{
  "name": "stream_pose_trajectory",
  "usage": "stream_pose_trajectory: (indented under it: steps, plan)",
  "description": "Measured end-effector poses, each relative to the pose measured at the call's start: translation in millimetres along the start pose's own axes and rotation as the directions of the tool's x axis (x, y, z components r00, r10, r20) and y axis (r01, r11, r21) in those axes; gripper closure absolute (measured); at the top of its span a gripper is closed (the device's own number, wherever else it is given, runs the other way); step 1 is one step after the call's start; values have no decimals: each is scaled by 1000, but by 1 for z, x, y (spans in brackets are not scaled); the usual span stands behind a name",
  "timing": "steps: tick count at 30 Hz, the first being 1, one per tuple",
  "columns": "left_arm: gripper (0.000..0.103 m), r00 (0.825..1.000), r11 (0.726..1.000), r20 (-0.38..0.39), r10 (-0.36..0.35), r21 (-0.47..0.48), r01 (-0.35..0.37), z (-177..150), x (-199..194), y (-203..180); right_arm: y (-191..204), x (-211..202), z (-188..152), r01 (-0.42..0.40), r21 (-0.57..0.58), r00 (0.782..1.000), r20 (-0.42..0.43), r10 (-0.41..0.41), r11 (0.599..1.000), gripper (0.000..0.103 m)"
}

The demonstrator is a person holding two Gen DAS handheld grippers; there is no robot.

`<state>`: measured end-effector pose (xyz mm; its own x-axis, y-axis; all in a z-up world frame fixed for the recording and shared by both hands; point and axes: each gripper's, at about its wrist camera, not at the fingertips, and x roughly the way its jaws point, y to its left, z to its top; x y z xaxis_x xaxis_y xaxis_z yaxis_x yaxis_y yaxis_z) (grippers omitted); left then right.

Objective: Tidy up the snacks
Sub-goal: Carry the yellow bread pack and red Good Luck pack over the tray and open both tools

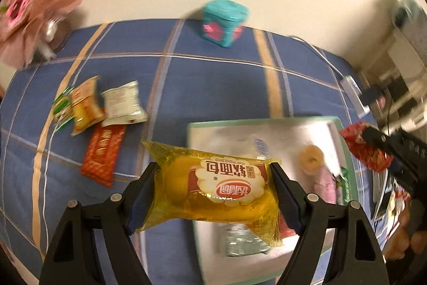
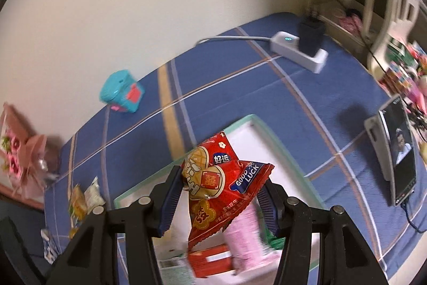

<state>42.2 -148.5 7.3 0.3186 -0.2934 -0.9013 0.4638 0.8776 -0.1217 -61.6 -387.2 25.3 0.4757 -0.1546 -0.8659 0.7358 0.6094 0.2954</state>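
Now both grippers are carrying snacks over the tray point(image 1: 344, 130), the left gripper point(image 1: 213, 191) clamping a yellow bun pack point(image 1: 213, 188), the right gripper point(image 2: 218, 199) pinching a red packet point(image 2: 218, 186), so each should probably be lowering before letting go.

Both grippers' jaws clamped, tilted steeply downward

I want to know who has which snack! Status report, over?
Left gripper shut on yellow bread pack. Right gripper shut on red snack pack. Both above white tray. Nothing blocking.
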Motion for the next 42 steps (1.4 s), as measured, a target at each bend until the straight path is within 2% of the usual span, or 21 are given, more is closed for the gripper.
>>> stream_pose_trajectory:
  steps: [7, 14, 31, 42]
  plan:
    - [21, 1000, 991, -24, -4, 133, 8, -13, 9, -57, -28, 2, 7, 21, 36, 1000, 7, -21, 999, 46]
    - [21, 999, 979, -32, 14, 202, -7, -19, 20, -76, -29, 17, 3, 11, 25, 1000, -19, -11, 1000, 46]
    - [21, 998, 984, -46, 41, 173, -32, -25, 39, -71, -14, 45, -15, 25, -32, 998, -58, -27, 999, 46]
    - [20, 996, 984, -76, 38, 174, -25, -26, 43, -71, -11, 55, -21, 81, -70, 992, -93, -87, 994, 45]
